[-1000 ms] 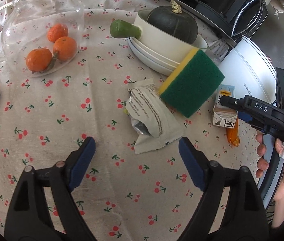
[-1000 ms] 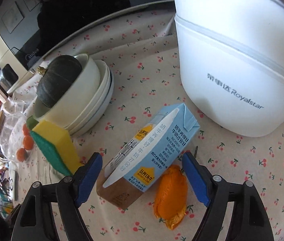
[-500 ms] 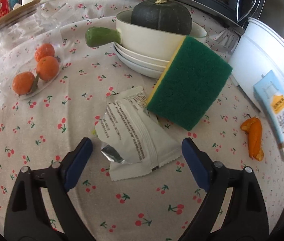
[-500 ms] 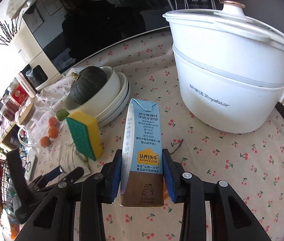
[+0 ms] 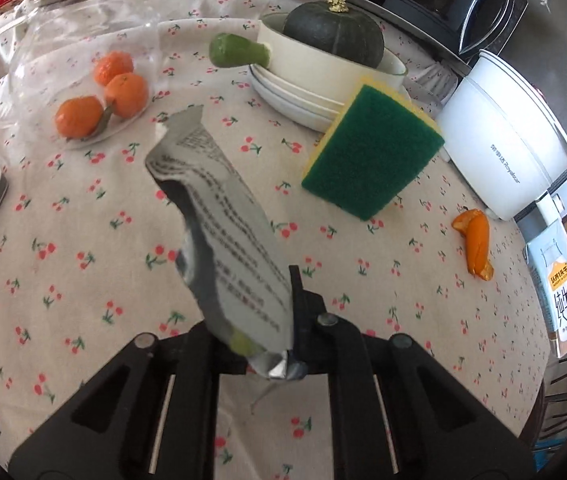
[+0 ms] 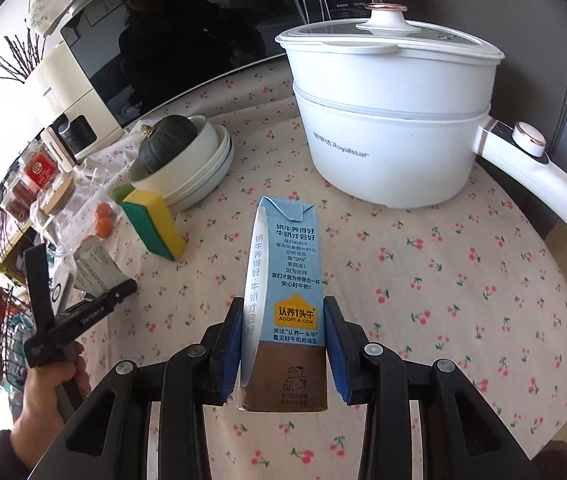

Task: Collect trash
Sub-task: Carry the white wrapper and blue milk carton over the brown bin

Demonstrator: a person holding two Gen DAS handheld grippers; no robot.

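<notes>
My left gripper [image 5: 271, 344] is shut on a crumpled white and silver snack wrapper [image 5: 223, 232] and holds it above the cherry-print tablecloth [image 5: 83, 264]. My right gripper [image 6: 283, 352] is shut on a blue and brown milk carton [image 6: 287, 296], held upright above the cloth. The carton [image 5: 559, 292] also shows at the right edge of the left wrist view. The left gripper with the wrapper [image 6: 95, 268] shows at the left of the right wrist view. An orange peel [image 5: 475, 244] lies on the cloth near the white pot.
A green and yellow sponge [image 5: 371, 156] leans on stacked white bowls [image 5: 315, 88] holding a dark squash [image 5: 335, 32]. A glass jar [image 5: 79, 56] holds tangerines. A white Royalstar pot [image 6: 387, 116] stands at the back right. A microwave [image 6: 187, 36] is behind.
My left gripper has shut on the wrapper and lifted it off the cloth. My right gripper has shut on the milk carton and raised it upright, drawing back from the pot.
</notes>
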